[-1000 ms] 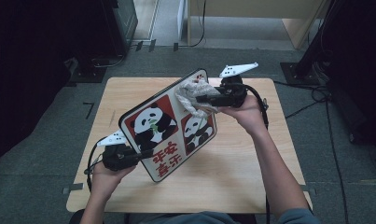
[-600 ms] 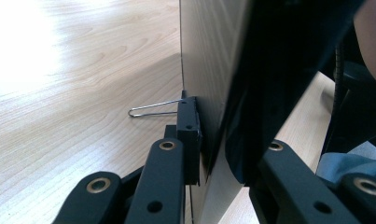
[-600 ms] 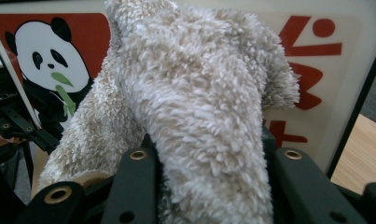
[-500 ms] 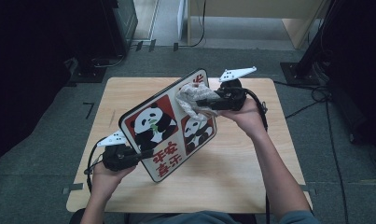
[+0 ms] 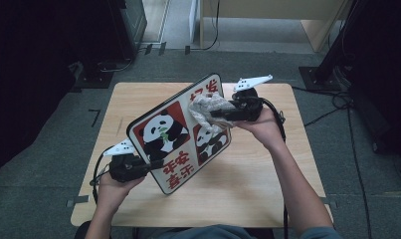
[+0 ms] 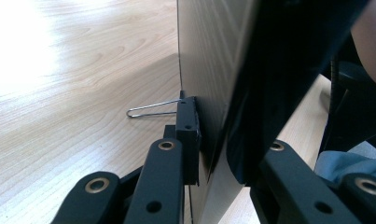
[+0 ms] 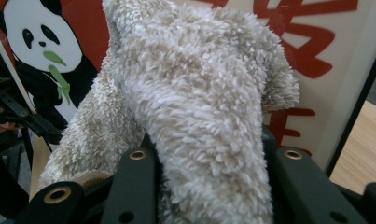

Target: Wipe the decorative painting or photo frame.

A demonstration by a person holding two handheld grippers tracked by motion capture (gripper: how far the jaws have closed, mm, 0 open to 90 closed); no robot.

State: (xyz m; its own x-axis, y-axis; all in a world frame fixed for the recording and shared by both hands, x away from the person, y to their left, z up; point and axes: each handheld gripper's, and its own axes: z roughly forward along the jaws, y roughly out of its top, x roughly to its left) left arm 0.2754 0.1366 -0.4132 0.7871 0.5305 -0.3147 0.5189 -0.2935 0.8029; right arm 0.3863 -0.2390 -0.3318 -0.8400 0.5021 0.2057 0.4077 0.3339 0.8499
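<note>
board: left gripper [image 5: 150, 163] clamped the tilted red-and-white panda sign board [image 5: 160, 132]
wiping: right gripper [image 5: 214, 113] pinched fluffy beige cloth [image 5: 204, 106] against it; midway, lower face left

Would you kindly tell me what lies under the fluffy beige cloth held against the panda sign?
The fluffy beige cloth, clamped in the right gripper, lies on the red-and-white panda sign board. Its red lettering shows around the cloth; the print beneath is covered.

Bare wooden table [image 5: 267, 199] on grey floor [image 5: 34, 184], cables [image 5: 337, 107] beside.
</note>
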